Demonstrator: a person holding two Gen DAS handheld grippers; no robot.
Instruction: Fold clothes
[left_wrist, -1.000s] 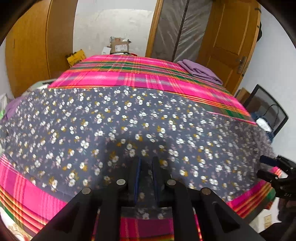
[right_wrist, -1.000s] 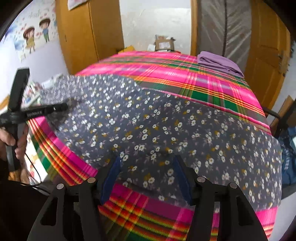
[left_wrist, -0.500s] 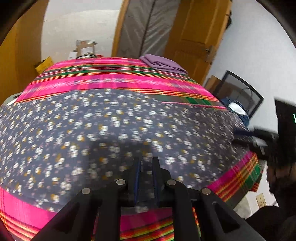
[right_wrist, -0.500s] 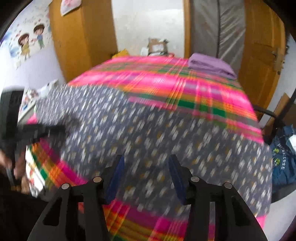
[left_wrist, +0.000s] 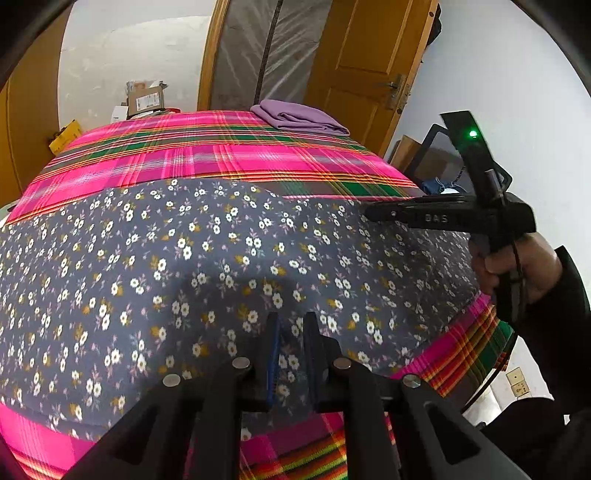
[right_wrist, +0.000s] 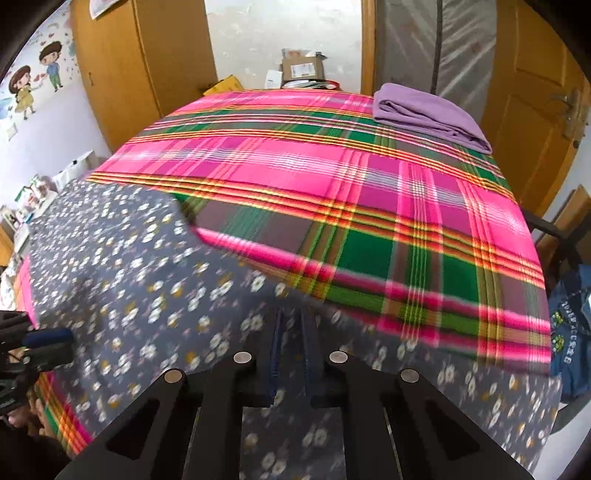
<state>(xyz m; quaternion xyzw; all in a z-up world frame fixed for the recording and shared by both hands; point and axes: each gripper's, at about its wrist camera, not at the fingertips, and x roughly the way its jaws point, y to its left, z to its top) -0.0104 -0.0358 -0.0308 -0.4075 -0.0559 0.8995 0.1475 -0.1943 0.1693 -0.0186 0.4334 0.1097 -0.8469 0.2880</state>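
While both black two-finger tongs point down at the bed, the left gripper has its jaws drawn close together on the near hem of a grey-blue cotton garment printed with small white and mustard flowers, the cloth pinched between the blue-lined pads. Its partner, the right gripper, has just been closing its jaws, and they now stand narrow on a fold of the same floral cloth, which rises between them. From the left wrist view the right gripper also appears side-on over the garment's right edge, held in the person's right hand with a dark sleeve behind it. That garment lies spread across the near part of a bright pink, green and orange plaid bedspread, one end drawn back so the plaid shows bare beside it. At the far right corner of the bed rests a folded lilac cloth. Beyond stand a brown cardboard box and an orange wooden door.
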